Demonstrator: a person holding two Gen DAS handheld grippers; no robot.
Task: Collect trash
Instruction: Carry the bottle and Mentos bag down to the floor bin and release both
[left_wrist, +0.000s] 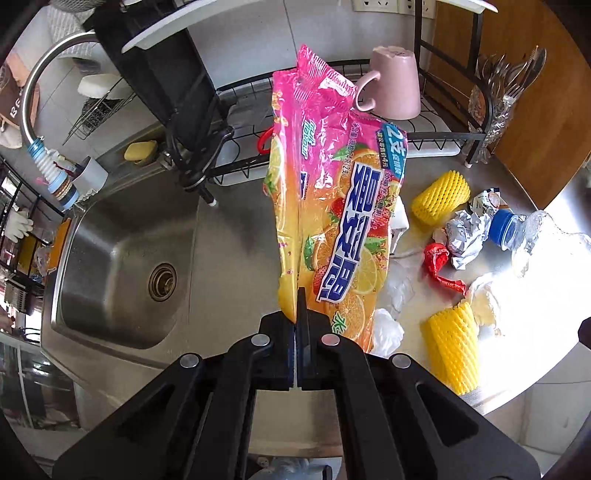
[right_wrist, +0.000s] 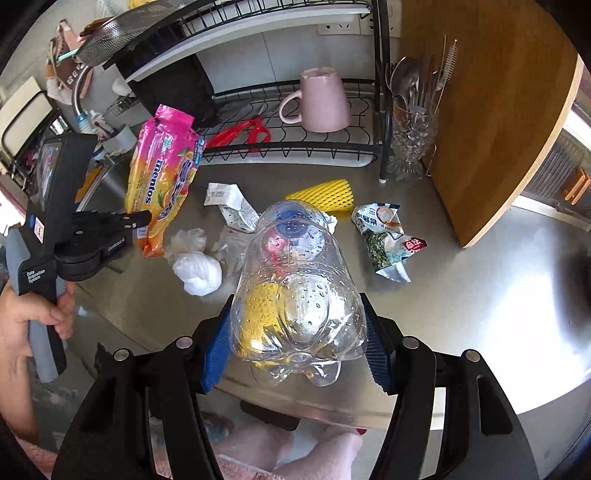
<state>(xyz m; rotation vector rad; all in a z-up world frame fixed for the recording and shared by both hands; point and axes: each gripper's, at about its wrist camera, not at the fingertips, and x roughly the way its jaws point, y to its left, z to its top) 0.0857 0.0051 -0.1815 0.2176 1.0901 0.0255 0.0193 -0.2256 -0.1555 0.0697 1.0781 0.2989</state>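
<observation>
Hanging from the left gripper (left_wrist: 296, 314), whose jaws are pressed together on its lower edge, a pink-and-orange candy bag (left_wrist: 332, 206) stands up ahead of the fingers, above the steel counter (left_wrist: 236, 258) beside the sink (left_wrist: 110, 266). It is glossy, crinkled, printed with citrus slices, strawberries and blue lettering. The right gripper (right_wrist: 295, 350) is clamped on a clear plastic bottle (right_wrist: 299, 295), its blue pads squeezing the sides near the base; the bottle is beaded with droplets and points its blue cap away from the fingers. Beyond it on the counter lie a yellow foam net (right_wrist: 325, 195), a white wad (right_wrist: 197, 271) and a crumpled snack wrapper (right_wrist: 388, 240).
</observation>
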